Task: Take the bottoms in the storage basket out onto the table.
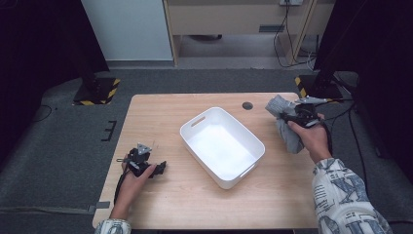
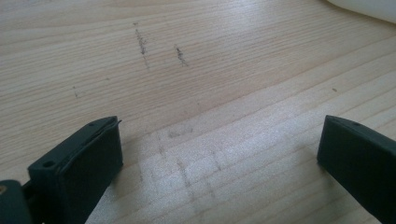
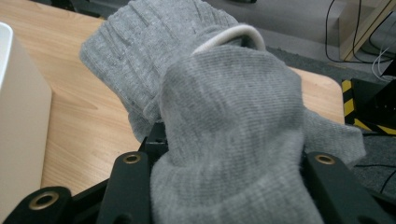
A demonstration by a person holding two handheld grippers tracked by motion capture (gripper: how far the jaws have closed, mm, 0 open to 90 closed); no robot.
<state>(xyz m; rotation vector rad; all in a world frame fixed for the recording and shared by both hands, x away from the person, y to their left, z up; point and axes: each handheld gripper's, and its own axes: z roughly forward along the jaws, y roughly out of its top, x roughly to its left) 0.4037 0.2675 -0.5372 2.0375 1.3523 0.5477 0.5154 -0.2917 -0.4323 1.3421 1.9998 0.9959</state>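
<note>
A grey knitted sock (image 1: 285, 123) with a white inner cuff (image 3: 224, 107) is bunched between the jaws of my right gripper (image 1: 298, 115), which is shut on it at the table's right edge, right of the white bin (image 1: 222, 146). In the right gripper view the sock drapes over both jaws and hides their tips. My left gripper (image 1: 145, 163) rests low over the table's front left, open; in the left gripper view its jaws stand wide apart over bare wood (image 2: 219, 154) with nothing between them.
The white rectangular bin sits at the table's middle, turned diagonally, with nothing in it. A dark round grommet (image 1: 247, 105) is near the back edge. Black stands with hazard-striped bases (image 1: 100, 90) flank the table on grey carpet; cables run at the right.
</note>
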